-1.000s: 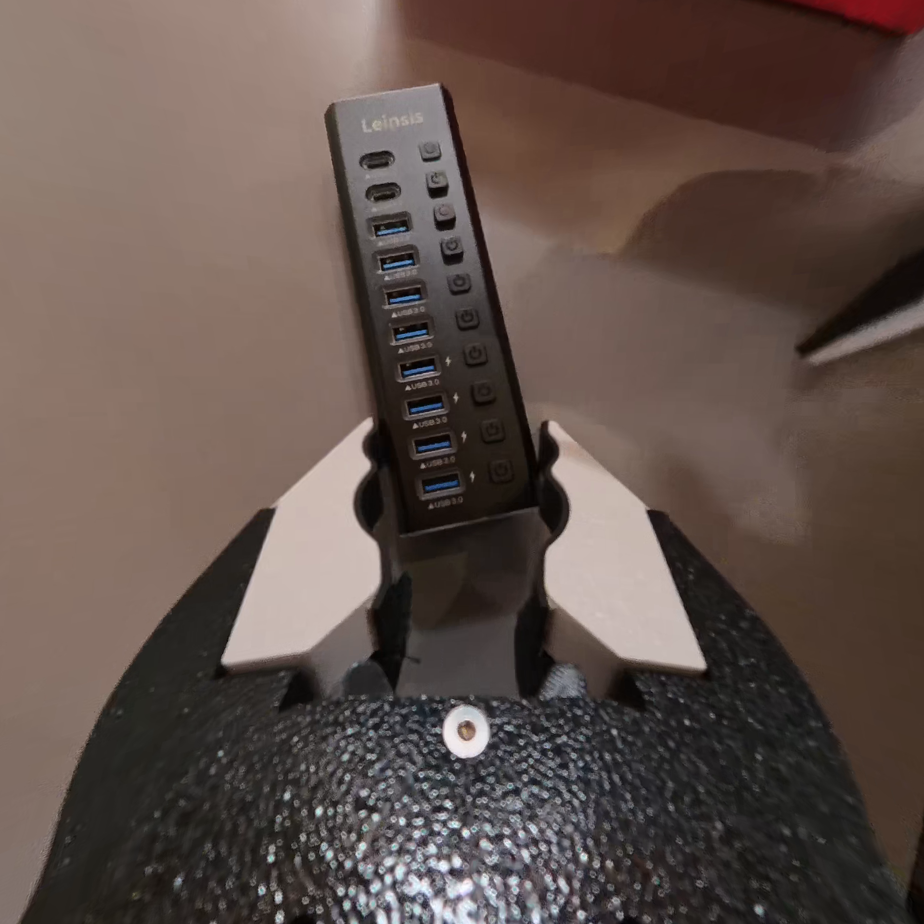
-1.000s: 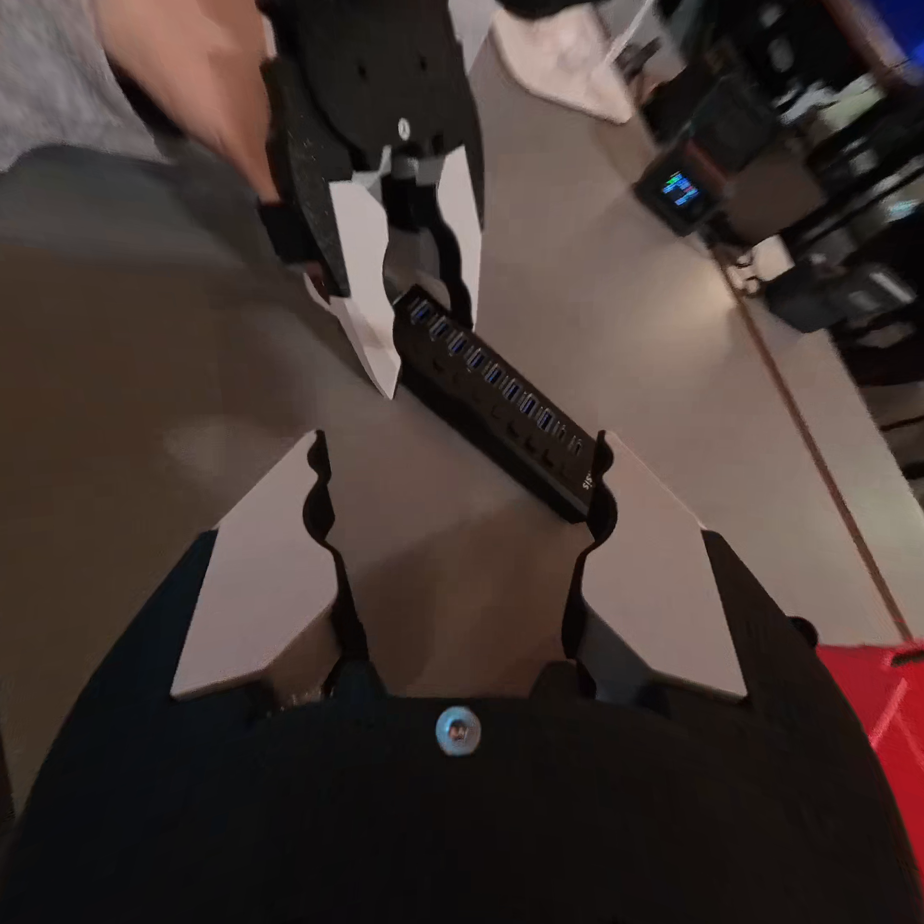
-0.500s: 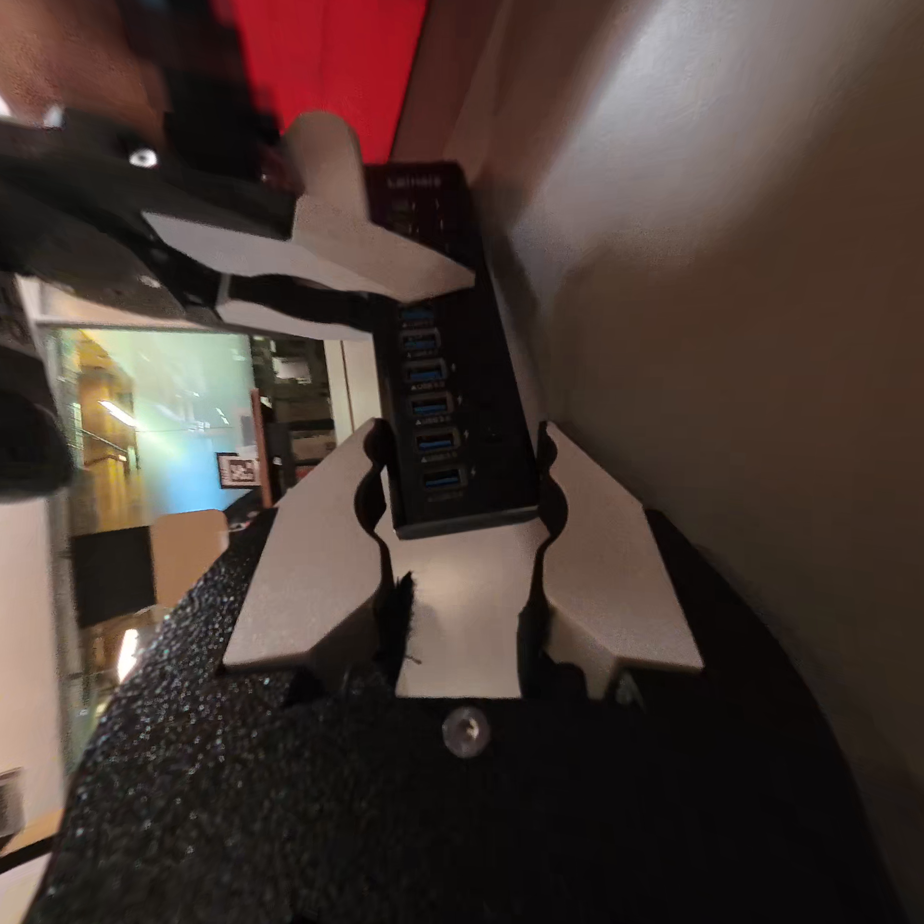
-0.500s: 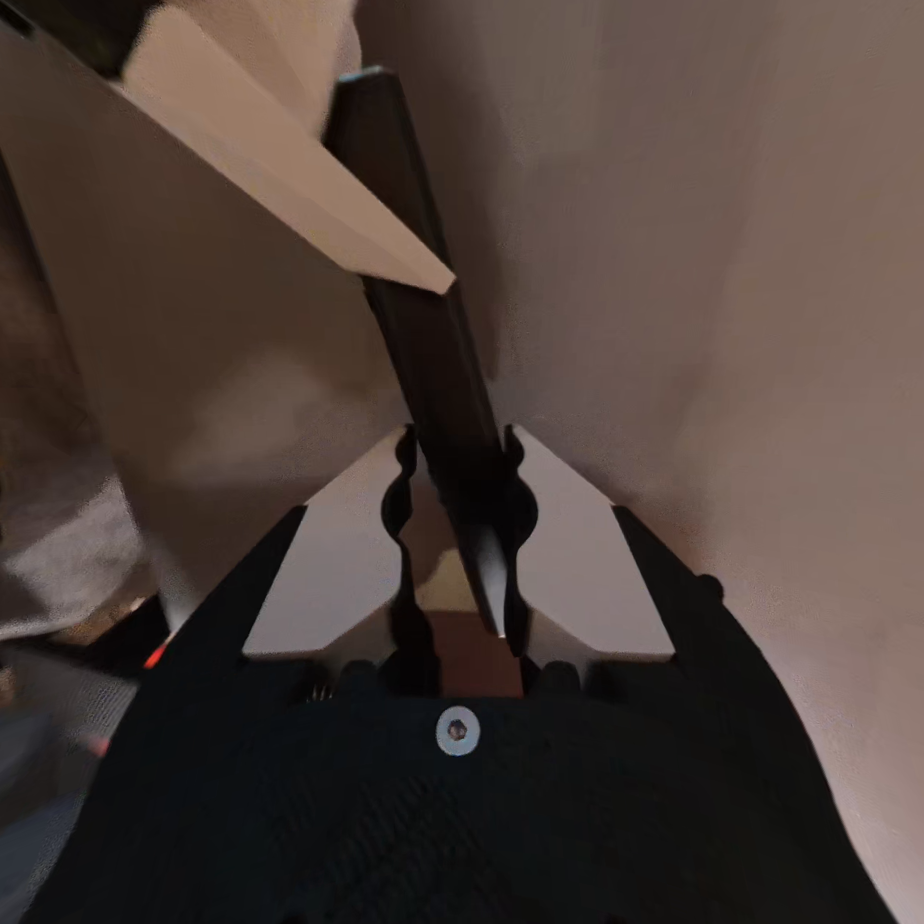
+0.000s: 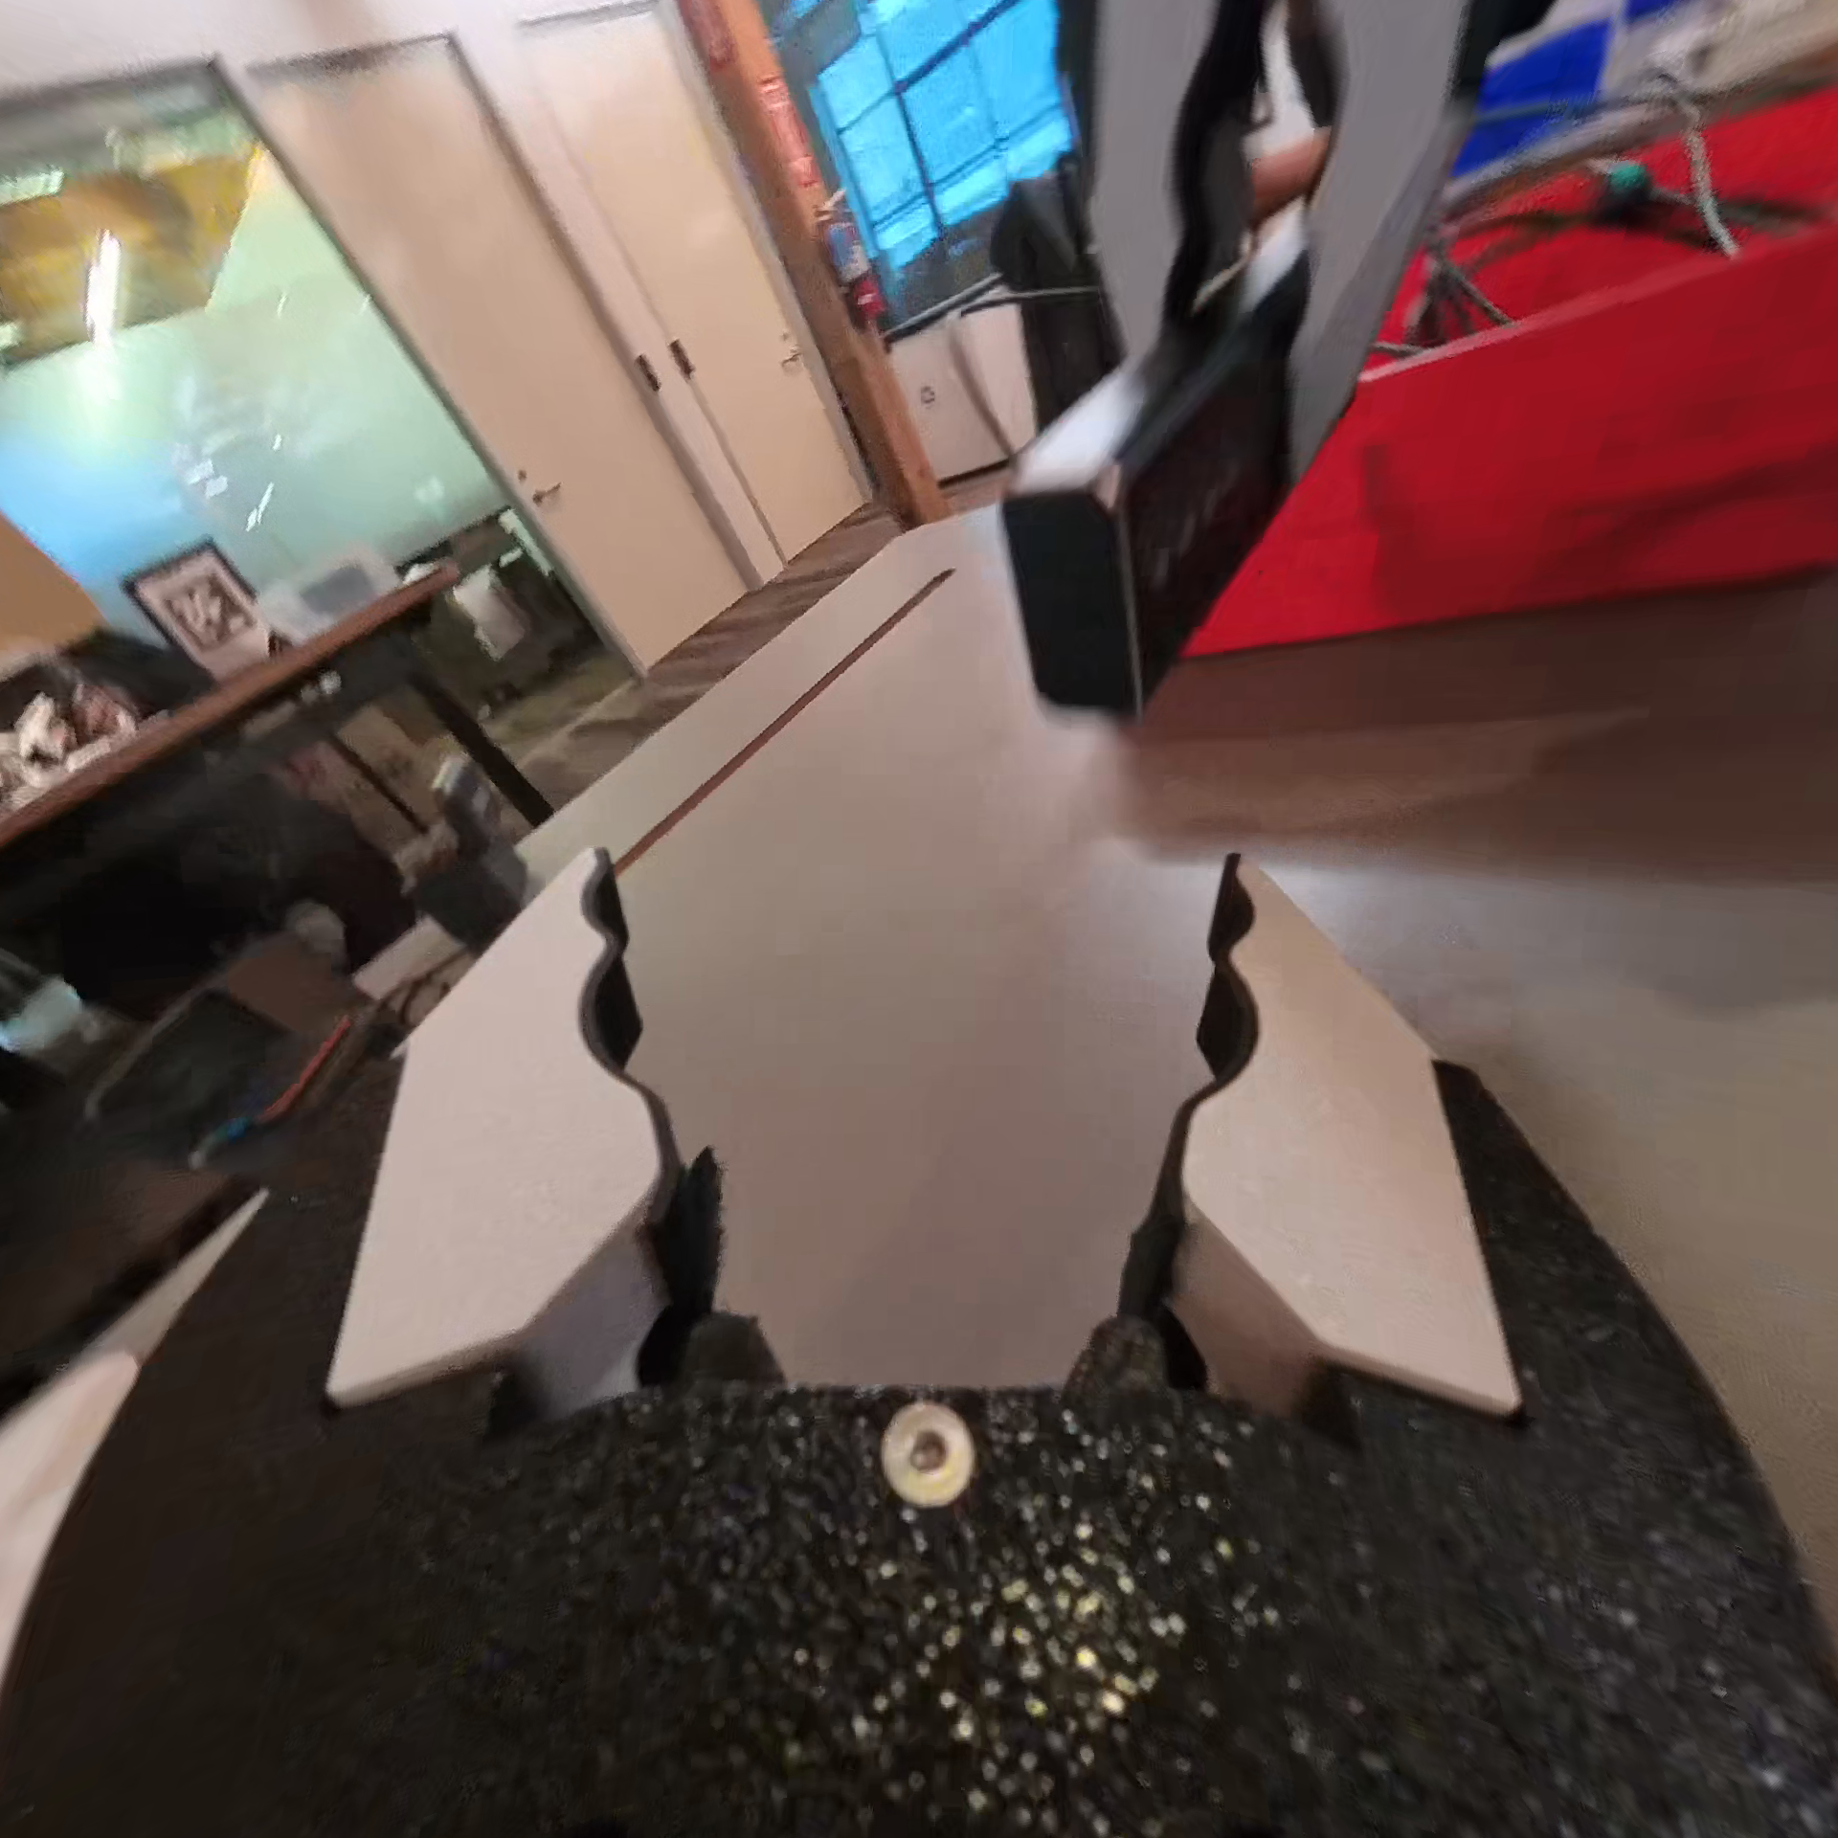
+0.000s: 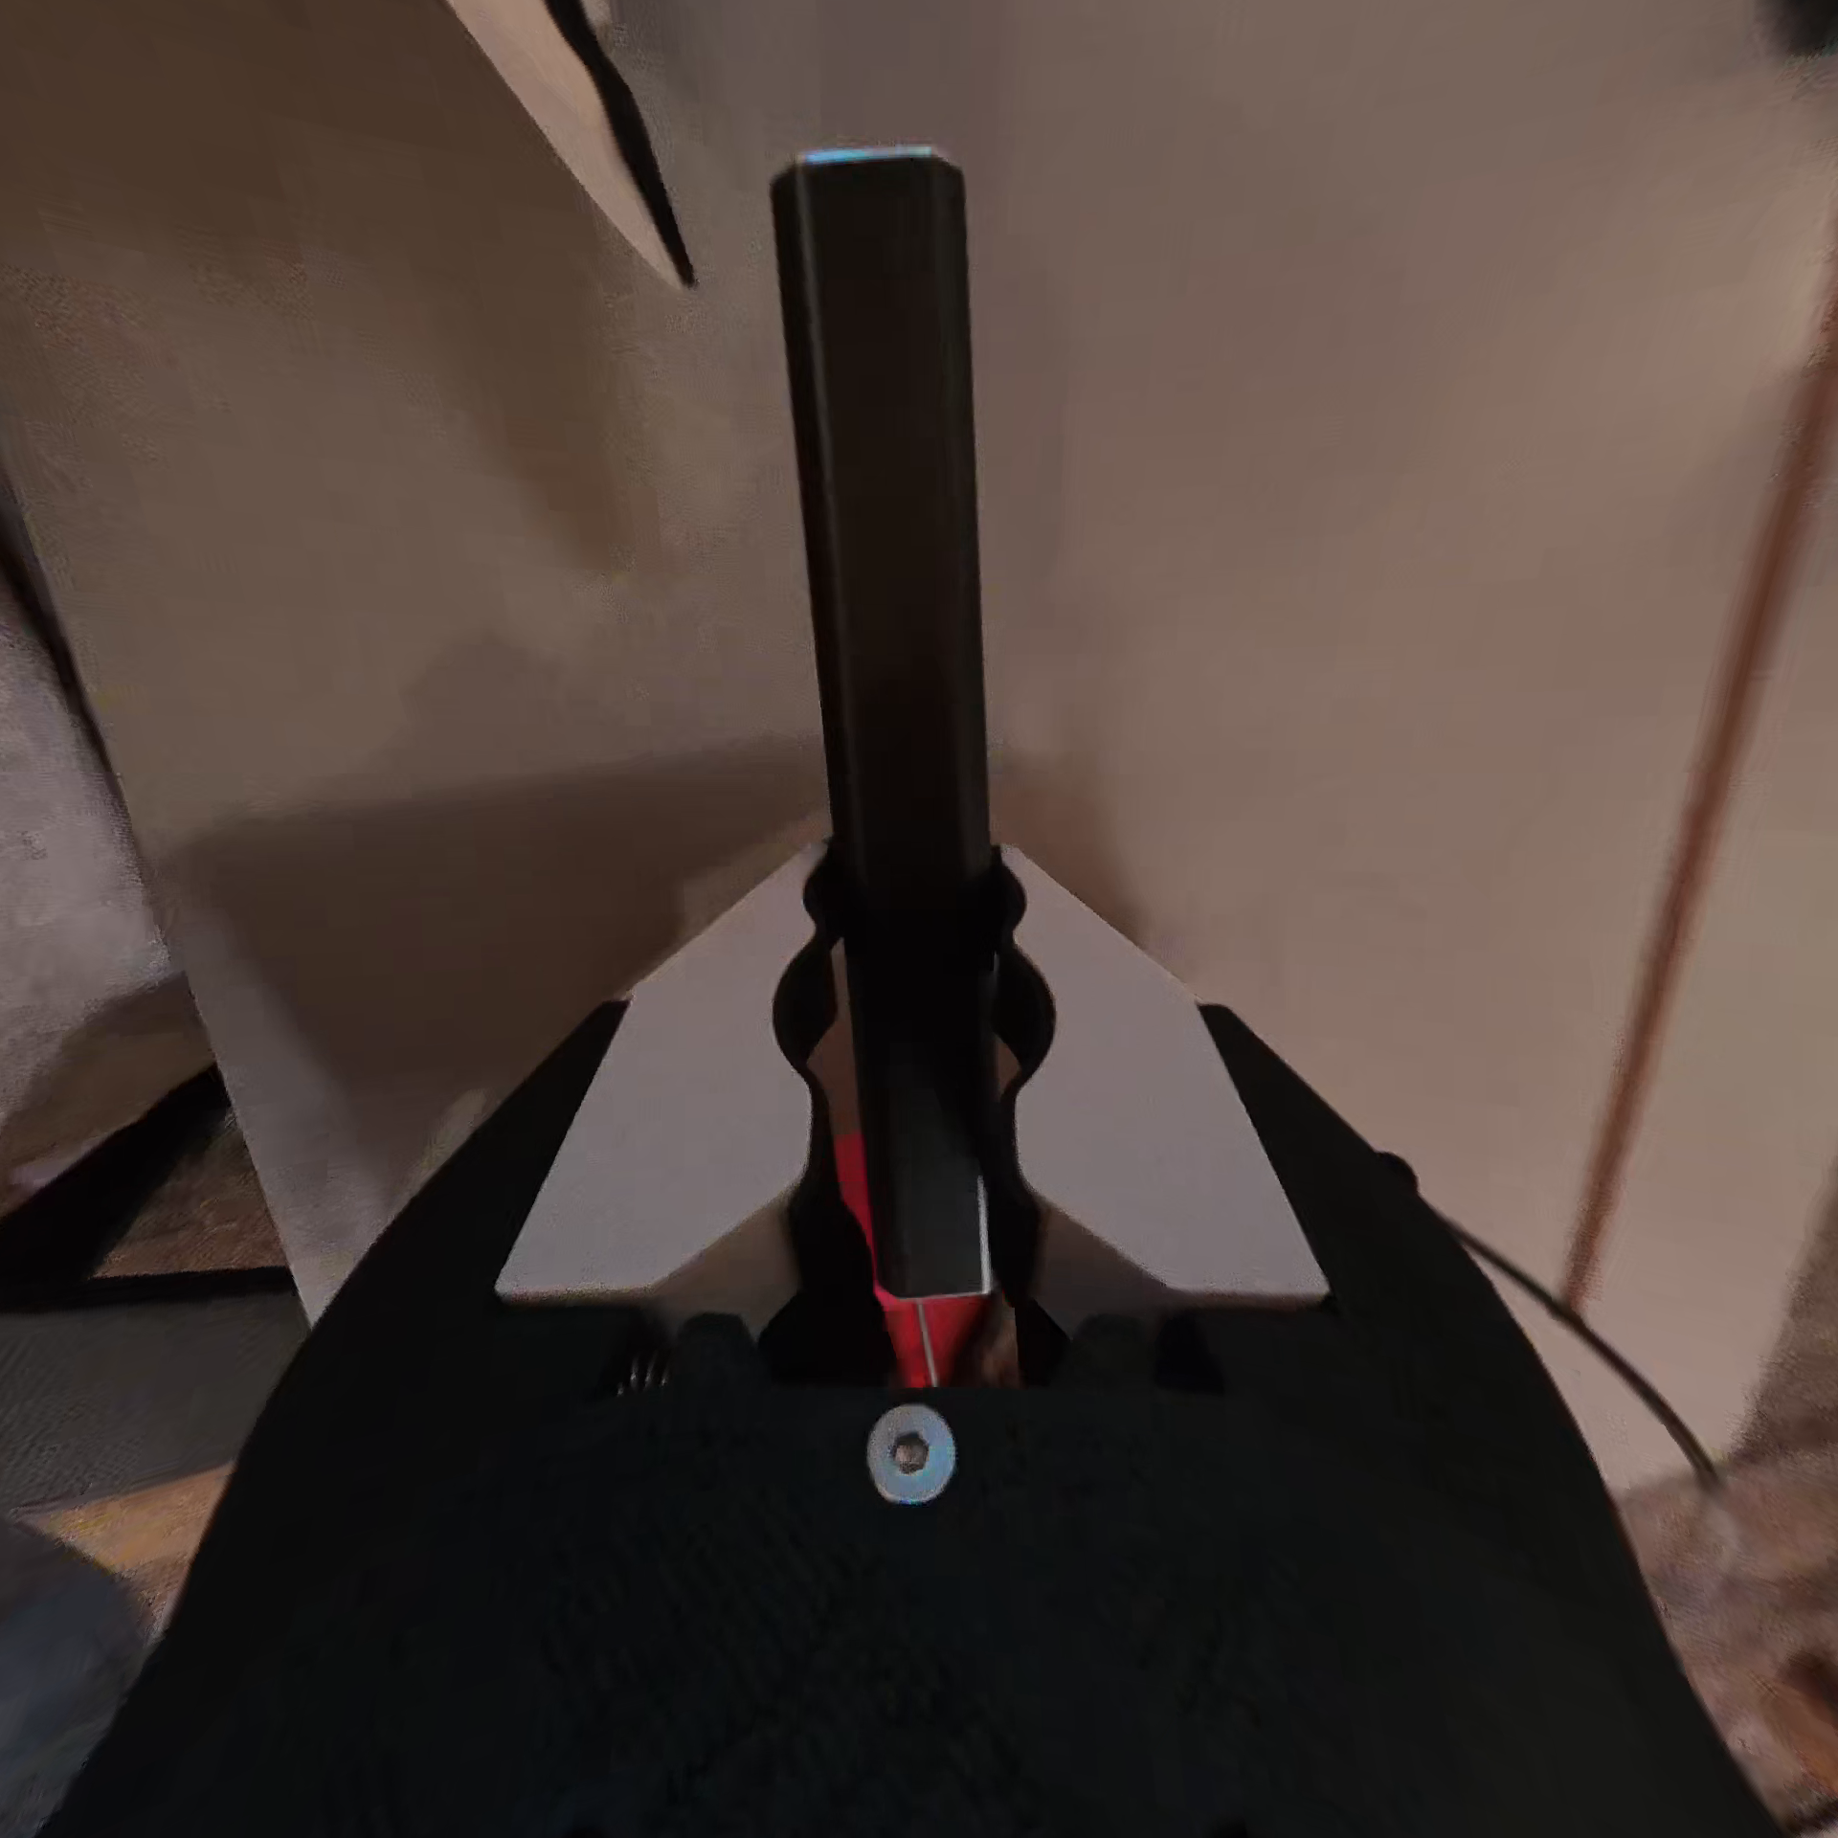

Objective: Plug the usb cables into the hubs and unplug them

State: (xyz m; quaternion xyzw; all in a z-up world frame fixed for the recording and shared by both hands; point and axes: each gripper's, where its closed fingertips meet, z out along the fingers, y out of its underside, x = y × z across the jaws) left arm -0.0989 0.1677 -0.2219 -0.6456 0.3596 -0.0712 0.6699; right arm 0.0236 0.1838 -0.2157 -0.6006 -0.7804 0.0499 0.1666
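My right gripper (image 6: 910,875) clamps the hub (image 6: 880,517), my left gripper (image 5: 915,895) gapes wide and empty; no cable plugged yet.

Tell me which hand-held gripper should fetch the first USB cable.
Left, probably. The left hand-held gripper is open and empty, while the right hand-held gripper is shut on the black hub. No cable is clearly identifiable.

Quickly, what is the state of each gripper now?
Left gripper: open, holding nothing.
Right gripper: closed on the black USB hub.
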